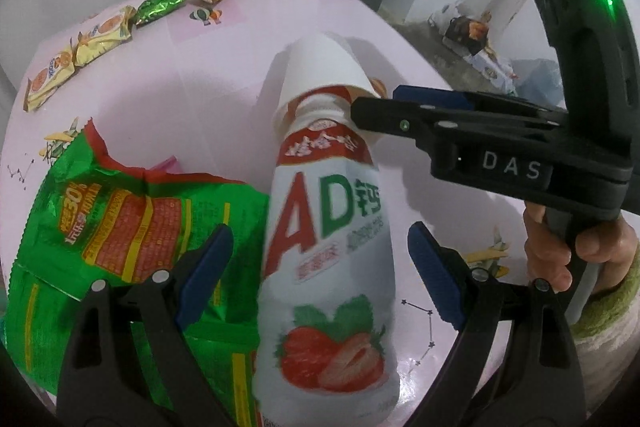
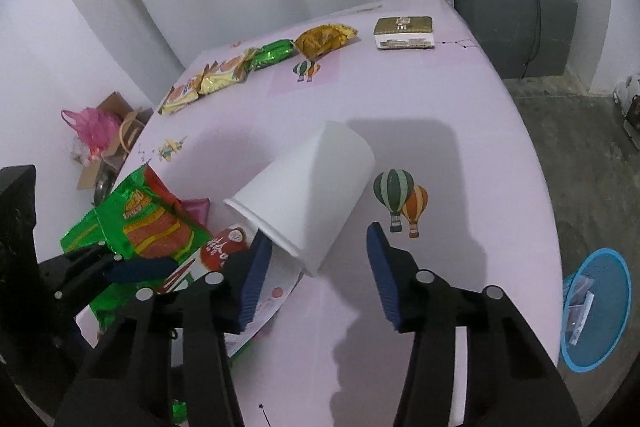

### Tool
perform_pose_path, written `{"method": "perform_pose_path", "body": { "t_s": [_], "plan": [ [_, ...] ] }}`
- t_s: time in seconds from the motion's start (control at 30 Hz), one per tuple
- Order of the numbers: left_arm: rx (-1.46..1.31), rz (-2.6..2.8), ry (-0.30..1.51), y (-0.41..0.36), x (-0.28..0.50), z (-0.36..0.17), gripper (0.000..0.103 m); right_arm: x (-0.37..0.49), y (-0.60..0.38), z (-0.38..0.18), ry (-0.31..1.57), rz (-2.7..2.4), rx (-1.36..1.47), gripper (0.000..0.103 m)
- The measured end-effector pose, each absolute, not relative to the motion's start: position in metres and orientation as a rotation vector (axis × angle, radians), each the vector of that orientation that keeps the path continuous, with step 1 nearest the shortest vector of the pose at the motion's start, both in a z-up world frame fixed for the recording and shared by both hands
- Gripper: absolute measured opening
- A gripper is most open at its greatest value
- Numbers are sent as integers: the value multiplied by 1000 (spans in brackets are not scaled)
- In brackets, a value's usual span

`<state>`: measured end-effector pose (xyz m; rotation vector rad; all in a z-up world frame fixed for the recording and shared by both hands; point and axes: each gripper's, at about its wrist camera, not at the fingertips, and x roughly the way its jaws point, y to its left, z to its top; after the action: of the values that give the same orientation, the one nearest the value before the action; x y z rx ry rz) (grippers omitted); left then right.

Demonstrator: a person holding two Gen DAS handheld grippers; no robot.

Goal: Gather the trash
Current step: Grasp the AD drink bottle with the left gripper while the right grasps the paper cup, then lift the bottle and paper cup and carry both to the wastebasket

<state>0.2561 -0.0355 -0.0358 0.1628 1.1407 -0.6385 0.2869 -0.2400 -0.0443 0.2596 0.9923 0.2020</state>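
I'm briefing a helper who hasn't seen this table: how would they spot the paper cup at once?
Start at the pink table with balloon prints. Near its front edge, beside a crumpled green wrapper, a drink bottle with a strawberry label lies flat. The paper cup lies on its side over the bottle's neck; it is the only plain white, unprinted item there.

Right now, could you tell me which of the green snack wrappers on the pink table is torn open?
The large green and red wrapper beside the strawberry drink bottle; the small green packet in the far row looks sealed.
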Motion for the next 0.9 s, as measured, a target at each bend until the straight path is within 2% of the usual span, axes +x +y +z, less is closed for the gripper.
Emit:
{"method": "perform_pose_path", "body": {
  "t_s": [0.07,0.3,0.37,0.7,0.9],
  "plan": [
    [173,-633,1148,-38,256,-38,83,286,-240,-44,987,203,261,42],
    [161,-620,1175,-40,260,-44,60,285,-238,-47,979,181,253,22],
    [159,-618,1163,-40,258,-42,60,286,-238,-49,978,183,266,13],
    [150,-654,1108,-32,235,-24,60,279,-254,-47,949,137,341,6],
    [41,-717,1074,-10,213,-3,60,274,-273,-48,936,123,416,5]
  ]
}}
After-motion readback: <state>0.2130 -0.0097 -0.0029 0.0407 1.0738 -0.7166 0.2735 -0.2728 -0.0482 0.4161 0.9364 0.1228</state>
